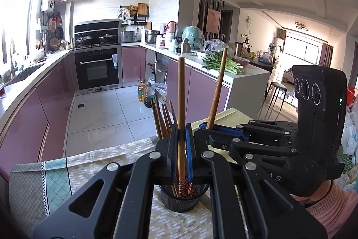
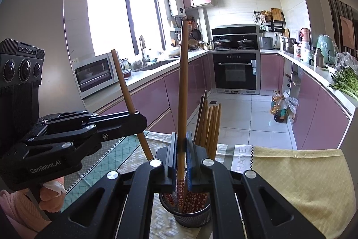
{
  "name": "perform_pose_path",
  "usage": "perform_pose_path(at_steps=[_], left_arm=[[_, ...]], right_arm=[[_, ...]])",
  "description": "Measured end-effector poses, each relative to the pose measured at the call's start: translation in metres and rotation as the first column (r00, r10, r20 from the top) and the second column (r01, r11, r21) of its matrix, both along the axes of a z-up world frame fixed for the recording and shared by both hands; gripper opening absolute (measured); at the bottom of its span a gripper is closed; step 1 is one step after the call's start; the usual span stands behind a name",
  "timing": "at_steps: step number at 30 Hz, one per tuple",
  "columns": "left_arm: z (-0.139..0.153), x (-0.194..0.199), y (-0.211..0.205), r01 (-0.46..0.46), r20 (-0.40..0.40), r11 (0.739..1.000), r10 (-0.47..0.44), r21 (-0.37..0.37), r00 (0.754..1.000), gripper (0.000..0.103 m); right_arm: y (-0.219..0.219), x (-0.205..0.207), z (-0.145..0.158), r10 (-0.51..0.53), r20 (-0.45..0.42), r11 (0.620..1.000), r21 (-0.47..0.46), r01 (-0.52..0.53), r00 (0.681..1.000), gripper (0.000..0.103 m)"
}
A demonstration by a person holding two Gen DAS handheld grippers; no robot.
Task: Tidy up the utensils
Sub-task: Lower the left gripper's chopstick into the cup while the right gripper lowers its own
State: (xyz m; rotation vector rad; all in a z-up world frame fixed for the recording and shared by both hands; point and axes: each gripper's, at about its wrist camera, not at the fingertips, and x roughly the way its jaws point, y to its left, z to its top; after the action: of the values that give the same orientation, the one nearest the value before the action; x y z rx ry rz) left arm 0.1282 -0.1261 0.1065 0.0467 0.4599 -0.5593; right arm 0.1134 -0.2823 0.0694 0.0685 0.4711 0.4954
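Each claw is clenched on one chopstick, held nearly upright with its patterned end already in the holder [image 1: 181,198] on the table [image 1: 94,162]: left claw [image 1: 181,138], right claw [image 2: 181,145]. To finish well, I would lower each chopstick until the tip bottoms out among the others [image 2: 209,124], then let go gently, one at a time, so the light holder doesn't tip.
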Motion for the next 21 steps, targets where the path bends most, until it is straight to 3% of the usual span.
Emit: perform_pose_path(at_steps=[21], left_arm=[[-0.036, 0.027, -0.002, 0.011, -0.114, 0.999, -0.005, 0.047, 0.994, 0.007]], right_arm=[[0.015, 0.014, -0.035, -0.003, -0.087, 0.998, -0.055, -0.002, 0.996, 0.006]])
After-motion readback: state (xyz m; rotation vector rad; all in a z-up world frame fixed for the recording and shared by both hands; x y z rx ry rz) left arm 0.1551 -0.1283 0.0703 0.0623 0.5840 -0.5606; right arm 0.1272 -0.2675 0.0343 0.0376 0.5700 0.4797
